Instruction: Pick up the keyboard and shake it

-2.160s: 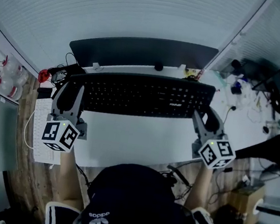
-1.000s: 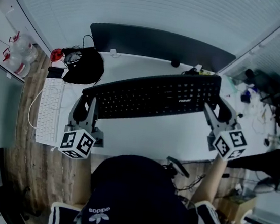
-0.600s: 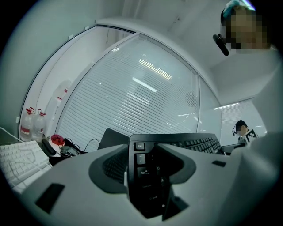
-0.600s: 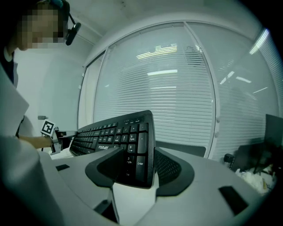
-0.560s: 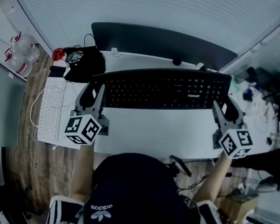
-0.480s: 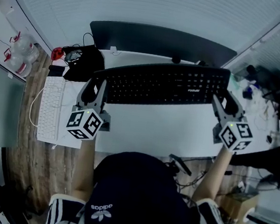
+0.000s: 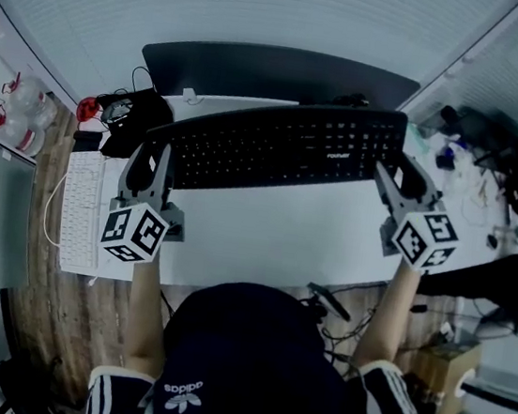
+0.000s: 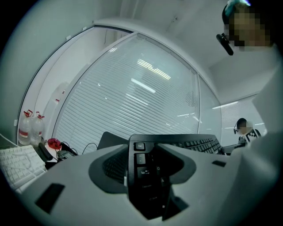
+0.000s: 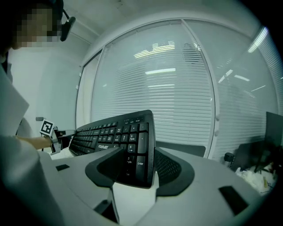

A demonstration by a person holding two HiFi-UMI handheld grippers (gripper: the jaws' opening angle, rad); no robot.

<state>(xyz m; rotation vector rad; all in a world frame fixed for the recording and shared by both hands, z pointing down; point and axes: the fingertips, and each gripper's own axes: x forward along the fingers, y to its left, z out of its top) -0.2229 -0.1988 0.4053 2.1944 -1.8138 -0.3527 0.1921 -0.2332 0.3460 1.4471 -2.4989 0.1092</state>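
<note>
A long black keyboard (image 7: pixel 281 147) hangs in the air above the white desk (image 7: pixel 274 236), tilted with its right end higher. My left gripper (image 7: pixel 154 159) is shut on its left end, where the keys stand on edge between the jaws in the left gripper view, keyboard (image 8: pixel 143 163). My right gripper (image 7: pixel 391 176) is shut on the right end, clamping the number-pad side of the keyboard (image 9: pixel 135 154) in the right gripper view.
A dark monitor (image 7: pixel 277 71) stands behind the keyboard. A white keyboard (image 7: pixel 77 225) lies at the desk's left edge, with a black bag (image 7: pixel 133 123) and cables beyond it. Clutter and cables (image 7: pixel 473 163) fill the right side. Window blinds (image 9: pixel 159 88) lie ahead.
The held keyboard has swung from level to tilted, back toward level, and now tilts again with the right end up; both grippers have stayed shut on its ends throughout.
</note>
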